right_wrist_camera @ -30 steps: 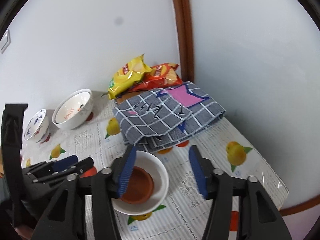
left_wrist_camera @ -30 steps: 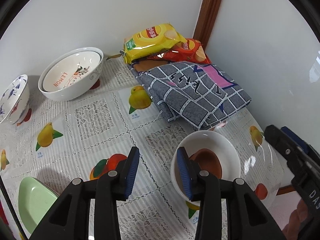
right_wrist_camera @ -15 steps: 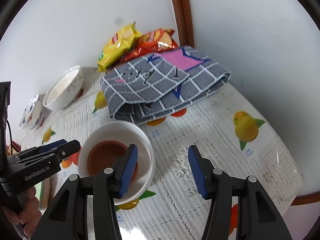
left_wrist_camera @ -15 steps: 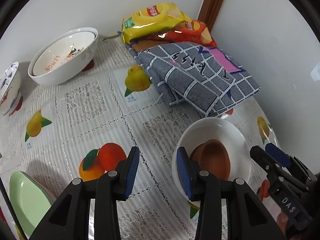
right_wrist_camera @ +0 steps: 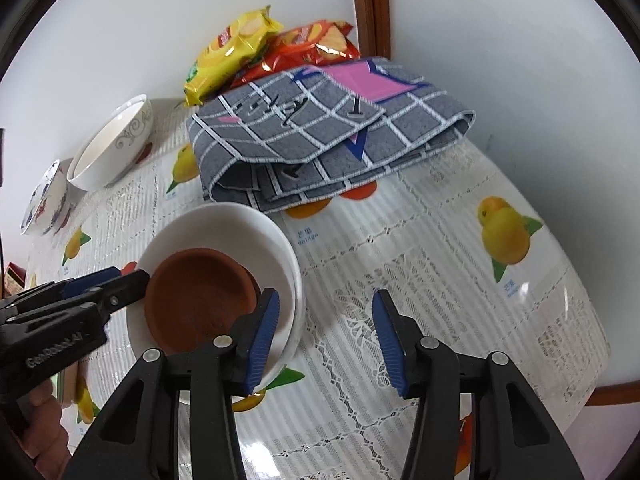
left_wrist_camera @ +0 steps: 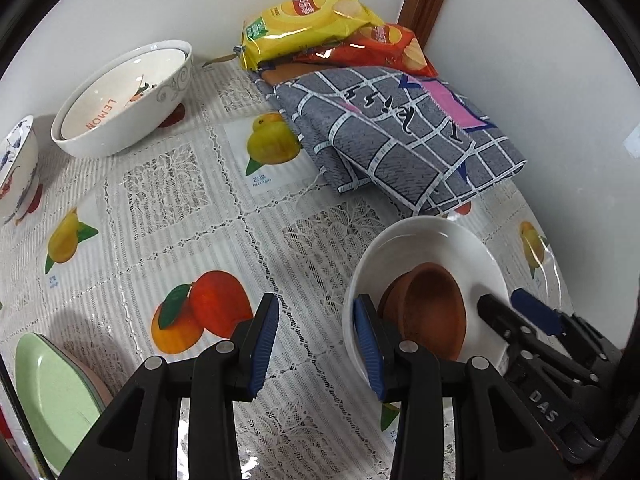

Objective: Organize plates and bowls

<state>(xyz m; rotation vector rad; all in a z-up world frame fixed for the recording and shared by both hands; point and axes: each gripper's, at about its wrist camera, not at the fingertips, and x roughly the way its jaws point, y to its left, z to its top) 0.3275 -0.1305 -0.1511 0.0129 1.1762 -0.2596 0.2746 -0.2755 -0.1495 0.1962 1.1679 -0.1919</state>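
Observation:
A white bowl (left_wrist_camera: 448, 248) (right_wrist_camera: 224, 228) holds a small brown dish (left_wrist_camera: 432, 308) (right_wrist_camera: 200, 296) on the fruit-print tablecloth. My left gripper (left_wrist_camera: 316, 344) is open; its right finger stands over the bowl's left rim. My right gripper (right_wrist_camera: 326, 332) is open; its left finger stands over the bowl's right rim. Each gripper straddles one side of the bowl. A large white "LEMON" bowl (left_wrist_camera: 120, 100) (right_wrist_camera: 112, 144) with another nested in it, and a blue-patterned bowl (left_wrist_camera: 16, 168) (right_wrist_camera: 44, 200), stand at the back left. Green plates (left_wrist_camera: 52, 396) lie at the near left.
A folded grey checked cloth (left_wrist_camera: 400, 136) (right_wrist_camera: 320, 128) lies just behind the white bowl. Yellow (left_wrist_camera: 304, 20) and red (left_wrist_camera: 380, 46) snack bags rest in the corner against the walls. The table's edge (right_wrist_camera: 600, 384) curves close on the right.
Both grippers have moved down and closer to the white bowl, from either side. The bowl and dish have stayed in place. Both grippers stay open.

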